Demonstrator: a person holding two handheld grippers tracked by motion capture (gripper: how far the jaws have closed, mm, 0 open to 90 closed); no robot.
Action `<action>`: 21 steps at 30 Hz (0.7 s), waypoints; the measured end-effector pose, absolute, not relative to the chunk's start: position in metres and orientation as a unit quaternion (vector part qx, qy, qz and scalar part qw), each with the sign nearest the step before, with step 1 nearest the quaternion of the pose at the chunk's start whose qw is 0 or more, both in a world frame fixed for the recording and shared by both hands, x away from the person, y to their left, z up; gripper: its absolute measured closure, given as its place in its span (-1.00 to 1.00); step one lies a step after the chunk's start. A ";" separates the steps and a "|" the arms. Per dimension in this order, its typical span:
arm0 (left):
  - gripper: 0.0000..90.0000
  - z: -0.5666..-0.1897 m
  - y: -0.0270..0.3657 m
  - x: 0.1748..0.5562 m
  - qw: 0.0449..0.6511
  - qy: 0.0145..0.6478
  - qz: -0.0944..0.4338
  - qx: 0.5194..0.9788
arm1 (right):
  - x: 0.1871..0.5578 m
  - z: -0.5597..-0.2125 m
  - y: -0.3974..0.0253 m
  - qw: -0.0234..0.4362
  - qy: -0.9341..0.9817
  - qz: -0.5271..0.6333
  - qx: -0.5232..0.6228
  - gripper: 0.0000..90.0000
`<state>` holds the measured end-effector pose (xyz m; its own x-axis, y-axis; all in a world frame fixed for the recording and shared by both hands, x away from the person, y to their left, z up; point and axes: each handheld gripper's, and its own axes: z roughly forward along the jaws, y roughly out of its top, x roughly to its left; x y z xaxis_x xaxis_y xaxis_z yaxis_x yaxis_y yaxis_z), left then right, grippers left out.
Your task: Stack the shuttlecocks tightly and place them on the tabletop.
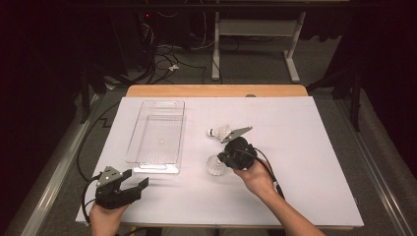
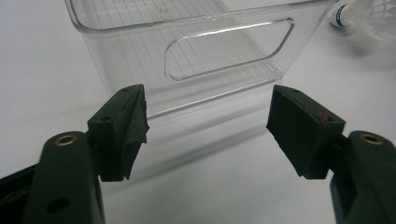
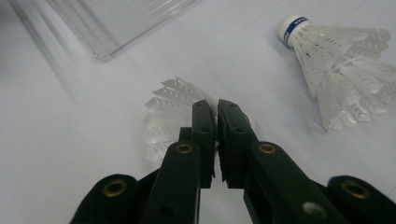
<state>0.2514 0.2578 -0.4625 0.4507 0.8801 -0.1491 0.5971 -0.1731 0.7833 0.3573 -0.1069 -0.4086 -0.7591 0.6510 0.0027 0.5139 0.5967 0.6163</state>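
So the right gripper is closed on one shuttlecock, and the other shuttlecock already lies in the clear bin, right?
Not quite. The other shuttlecock lies on the table, outside the clear bin, as the high view shows. The right gripper is indeed closed on one shuttlecock.

Both grippers, left gripper (image 1: 135, 187) and right gripper (image 1: 222, 158), are black with two blocky jaws, brass-coloured screw inserts, a grey three-cornered top plate and a trailing black cable; forearms are bare, no sleeves in view.
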 end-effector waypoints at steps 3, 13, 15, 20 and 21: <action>-0.34 -0.463 0.258 0.252 0.410 0.495 0.172 0.747 | 0.358 -0.408 -0.111 0.116 0.886 0.305 0.331 0.98; -0.34 -0.463 0.258 0.251 0.410 0.495 0.173 0.746 | 0.356 -0.406 -0.119 0.113 0.881 0.313 0.336 1.00; -0.34 -0.463 0.258 0.251 0.410 0.495 0.173 0.746 | 0.355 -0.406 -0.120 0.110 0.881 0.317 0.334 1.00; -0.34 -0.462 0.258 0.251 0.410 0.495 0.173 0.746 | 0.351 -0.405 -0.121 0.095 0.881 0.326 0.330 1.00; -0.34 -0.462 0.258 0.251 0.410 0.495 0.173 0.746 | 0.351 -0.405 -0.120 0.094 0.881 0.328 0.328 1.00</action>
